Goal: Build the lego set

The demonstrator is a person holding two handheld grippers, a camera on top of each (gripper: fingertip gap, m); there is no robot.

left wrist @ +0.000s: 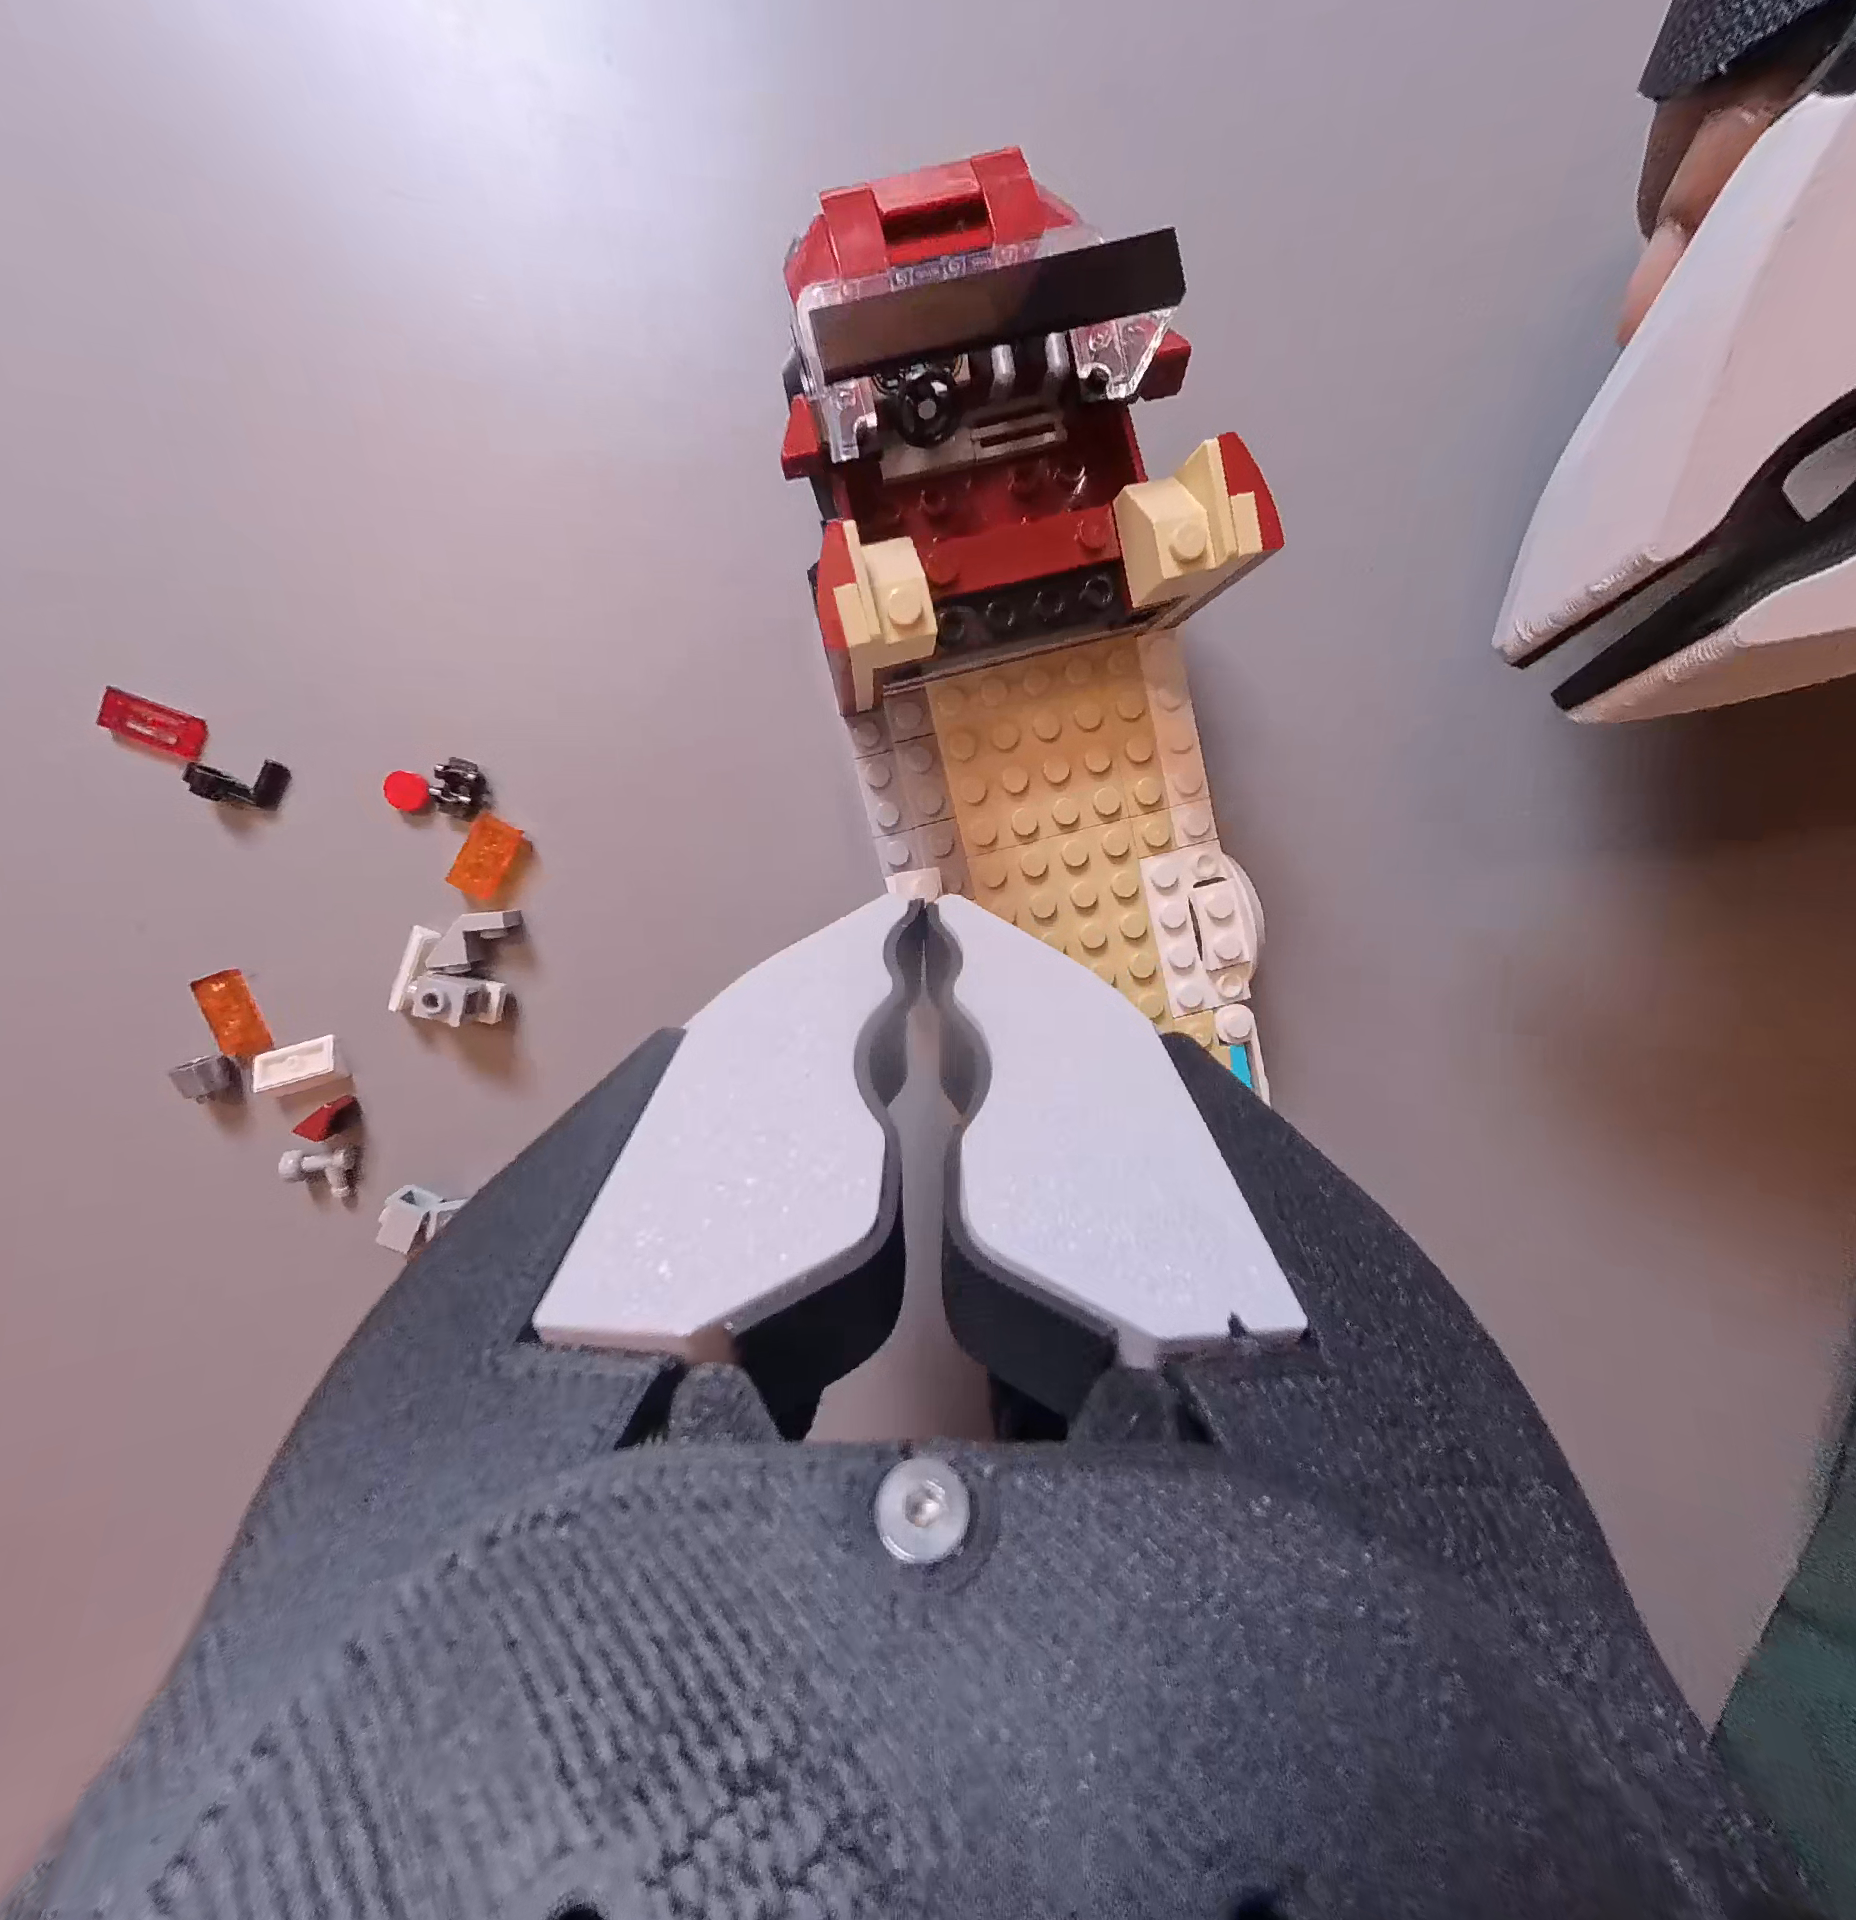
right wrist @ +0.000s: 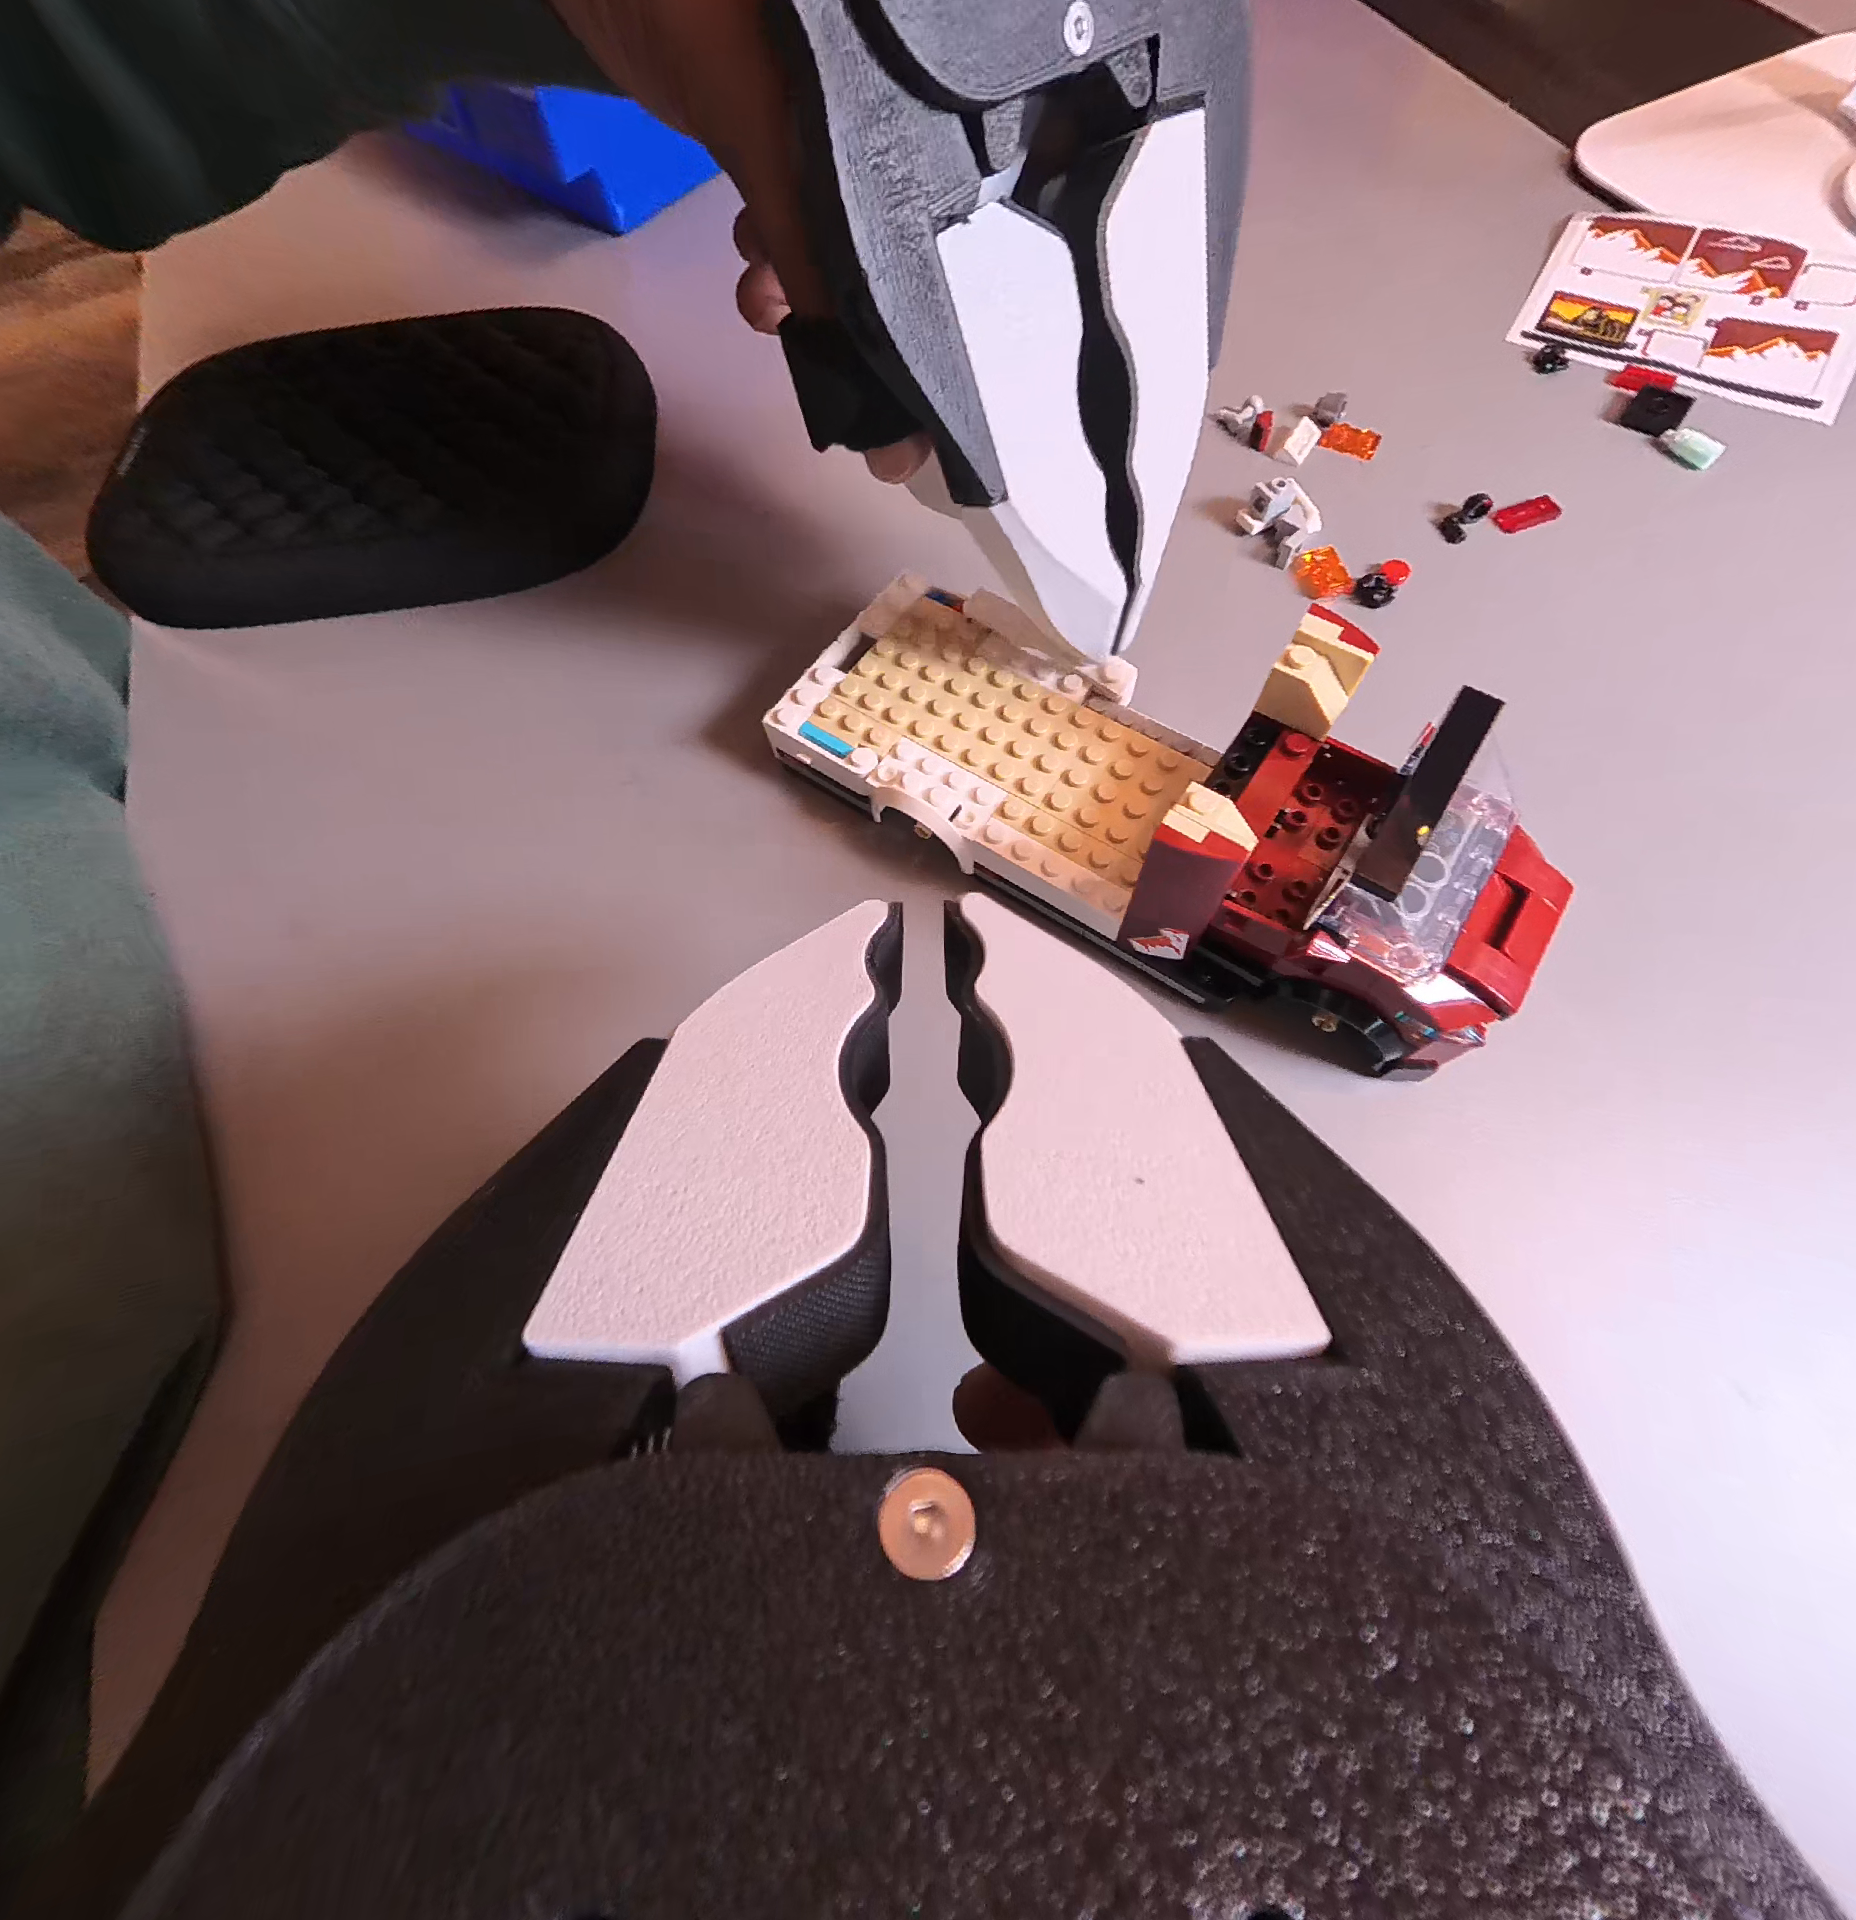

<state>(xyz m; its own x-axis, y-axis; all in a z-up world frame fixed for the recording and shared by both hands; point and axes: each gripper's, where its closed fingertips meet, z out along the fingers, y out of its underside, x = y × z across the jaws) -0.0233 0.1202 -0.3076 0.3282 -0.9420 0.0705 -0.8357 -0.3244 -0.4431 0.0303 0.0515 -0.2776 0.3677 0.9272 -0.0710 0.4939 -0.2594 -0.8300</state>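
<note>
Left wrist view shows the left hand-held gripper [left wrist: 924, 912] with its fingers pressed together, tips down on a small white brick [left wrist: 916, 884] at the edge of the tan studded bed of the lego truck [left wrist: 1049, 665], whose dark red cab lies straight ahead of it. To its left, loose lego pieces [left wrist: 332, 956] are scattered on the grey surface [left wrist: 384, 416]. In the right wrist view the right hand-held gripper [right wrist: 924, 914] hovers slightly spread and empty, with the truck just ahead to its right and a sticker sheet [right wrist: 1693, 312] far beyond.
</note>
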